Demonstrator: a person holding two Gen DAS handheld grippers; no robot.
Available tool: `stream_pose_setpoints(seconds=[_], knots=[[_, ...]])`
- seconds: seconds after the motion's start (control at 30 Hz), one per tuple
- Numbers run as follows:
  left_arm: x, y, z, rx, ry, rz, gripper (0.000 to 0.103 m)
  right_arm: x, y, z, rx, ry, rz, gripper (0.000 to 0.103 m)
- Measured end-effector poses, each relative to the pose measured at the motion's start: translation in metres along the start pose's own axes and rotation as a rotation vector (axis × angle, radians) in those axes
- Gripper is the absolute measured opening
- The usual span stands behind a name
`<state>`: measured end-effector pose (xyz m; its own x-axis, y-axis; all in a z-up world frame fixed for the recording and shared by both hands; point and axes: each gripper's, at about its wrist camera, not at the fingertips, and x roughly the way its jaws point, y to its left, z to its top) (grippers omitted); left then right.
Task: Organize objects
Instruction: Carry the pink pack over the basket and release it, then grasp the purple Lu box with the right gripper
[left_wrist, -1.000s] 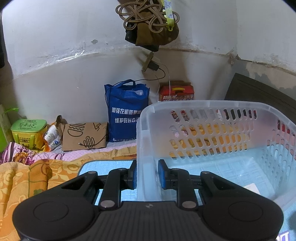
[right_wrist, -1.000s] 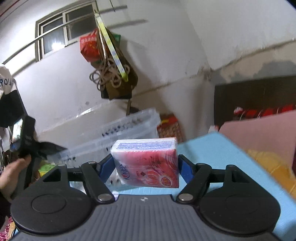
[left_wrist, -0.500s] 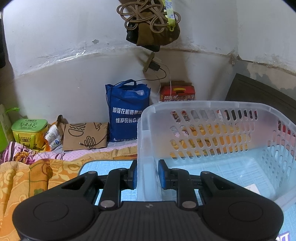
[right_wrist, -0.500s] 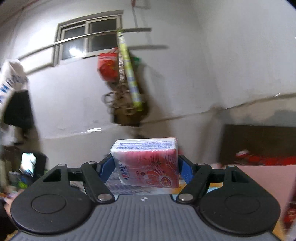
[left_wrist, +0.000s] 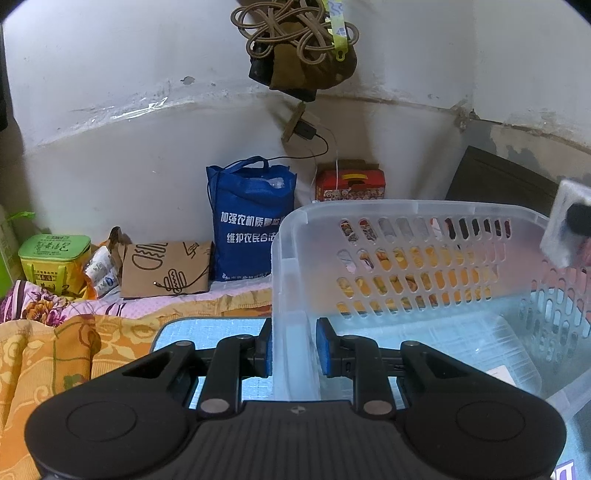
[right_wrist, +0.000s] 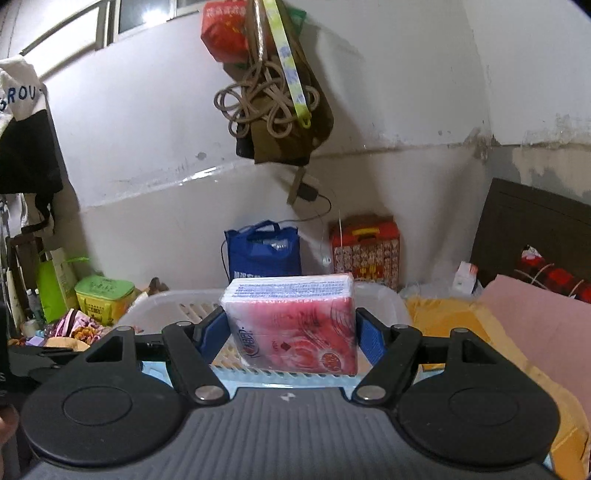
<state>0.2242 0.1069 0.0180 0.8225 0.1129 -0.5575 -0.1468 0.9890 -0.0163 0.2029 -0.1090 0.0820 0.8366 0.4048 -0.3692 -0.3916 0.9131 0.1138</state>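
A clear plastic basket (left_wrist: 406, 221) with slotted walls stands on a light blue mat (left_wrist: 207, 328). My left gripper (left_wrist: 293, 350) is shut on the basket's near left corner wall, one blue pad outside and one inside. My right gripper (right_wrist: 291, 332) is shut on a red and pink tissue pack (right_wrist: 295, 325), held above the basket's rim (right_wrist: 162, 302). In the left wrist view the tissue pack (left_wrist: 565, 225) enters blurred at the right edge, over the basket's right wall. A flat clear lid-like piece (left_wrist: 491, 350) lies on the basket floor.
A blue shopping bag (left_wrist: 251, 221), a red carton (left_wrist: 349, 181), a brown paper bag (left_wrist: 166, 269) and a green box (left_wrist: 51, 262) line the white wall. Ropes and a bag (left_wrist: 299, 44) hang overhead. Orange bedding (left_wrist: 44, 362) lies left, pink cloth (right_wrist: 535, 325) right.
My right gripper has swung with the tissue pack from beside the basket to above its rim, and the pack now shows at the right edge of the left wrist view. The left gripper kept still.
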Motion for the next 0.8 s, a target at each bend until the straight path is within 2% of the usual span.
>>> stream_pose_setpoints(seconds=[0.03,0.1,0.13,0.17,0.4,0.47,0.67,0.8], knots=[[0.0,0.0,0.0,0.0,0.0,0.001,0.027,0.002,0.0,0.0,-0.003,-0.001,-0.004,0.075],[0.0,0.0,-0.001,0.002,-0.001,0.001,0.027,-0.005,-0.001,0.0,-0.012,-0.01,0.001,0.084],[0.0,0.001,-0.001,0.002,-0.001,0.001,0.027,-0.004,0.0,0.001,-0.018,0.002,0.002,0.101],[0.0,0.0,-0.001,0.002,-0.001,0.002,0.027,-0.007,0.0,0.003,-0.016,0.01,-0.014,0.103],[0.0,0.001,-0.001,0.003,0.0,0.001,0.028,-0.041,-0.006,-0.007,0.011,-0.056,-0.04,0.103],[0.001,0.001,-0.001,0.002,0.002,0.0,0.028,-0.056,-0.007,-0.016,0.019,-0.082,-0.049,0.103],[0.0,0.001,-0.002,0.007,-0.001,0.002,0.028,-0.11,-0.013,-0.057,0.059,-0.198,-0.003,0.103],[0.0,0.0,-0.001,0.009,0.0,0.004,0.028,-0.108,-0.013,-0.091,0.116,-0.144,0.004,0.103]])
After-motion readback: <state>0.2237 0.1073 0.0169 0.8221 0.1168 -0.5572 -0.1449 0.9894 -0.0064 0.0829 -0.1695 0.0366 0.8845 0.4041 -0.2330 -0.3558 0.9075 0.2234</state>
